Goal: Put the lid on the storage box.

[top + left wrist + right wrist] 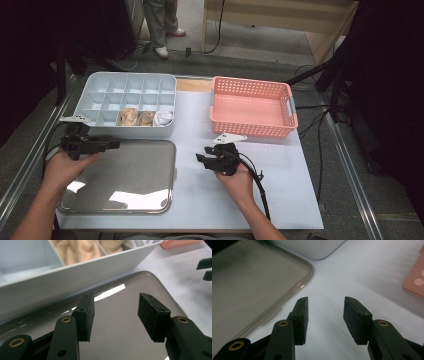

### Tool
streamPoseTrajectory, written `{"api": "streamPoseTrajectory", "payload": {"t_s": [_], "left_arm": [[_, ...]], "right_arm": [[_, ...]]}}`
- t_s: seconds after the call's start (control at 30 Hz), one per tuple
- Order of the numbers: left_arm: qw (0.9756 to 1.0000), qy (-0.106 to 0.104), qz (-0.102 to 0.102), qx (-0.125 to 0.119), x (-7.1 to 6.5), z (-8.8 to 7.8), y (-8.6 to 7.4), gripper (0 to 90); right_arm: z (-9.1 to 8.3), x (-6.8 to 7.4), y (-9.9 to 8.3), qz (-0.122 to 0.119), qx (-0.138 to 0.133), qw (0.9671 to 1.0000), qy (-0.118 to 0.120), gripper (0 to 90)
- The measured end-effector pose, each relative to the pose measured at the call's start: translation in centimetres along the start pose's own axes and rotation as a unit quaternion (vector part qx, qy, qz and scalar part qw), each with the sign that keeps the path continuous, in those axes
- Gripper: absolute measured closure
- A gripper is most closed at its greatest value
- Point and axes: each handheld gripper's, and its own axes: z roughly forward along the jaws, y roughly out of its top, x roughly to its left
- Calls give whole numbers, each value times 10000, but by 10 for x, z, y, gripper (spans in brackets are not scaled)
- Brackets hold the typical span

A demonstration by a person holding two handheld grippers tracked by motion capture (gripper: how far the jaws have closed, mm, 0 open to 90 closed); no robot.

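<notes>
Over the metal tray's point(125, 175) ten o'clock corner, the left gripper point(116, 144) is hovering, jaws apart and empty. At three o'clock of the tray, the right gripper point(201, 158) is hovering over the white mat point(290, 175), jaws apart, gripping nothing.

Two trays point(169, 167), one basket point(251, 127), three bundles point(129, 117).

On the worktop point(280, 190), the shiny rectangular metal tray point(125, 175) lies near left, the pale blue compartmented plastic organiser point(95, 90) just behind it, the pink perforated plastic basket point(250, 107) far right.
</notes>
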Motion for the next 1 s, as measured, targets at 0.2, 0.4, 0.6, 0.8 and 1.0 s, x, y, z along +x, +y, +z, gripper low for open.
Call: {"api": "streamPoseTrajectory", "payload": {"t_s": [0.2, 0.4, 0.6, 0.8, 1.0], "left_arm": [[9999, 65, -41, -100, 9, -10, -13, 494], [9998, 96, -134, -131, 17, -21, -23, 493], [9996, 193, -170, -154, 25, -26, -29, 495], [9992, 272, -228, -155, 30, -27, -34, 498], [9992, 337, -186, -142, 32, -30, -38, 504]], "right_arm": [[2, 3, 3, 40, -75, 10000, -35, 559], [8, 9, 0, 145, -45, 9998, -83, 555], [16, 18, -6, 212, 24, 9997, -132, 555], [22, 25, -10, 241, 66, 9994, -249, 555], [28, 33, -13, 242, 83, 9992, -293, 557]]}}
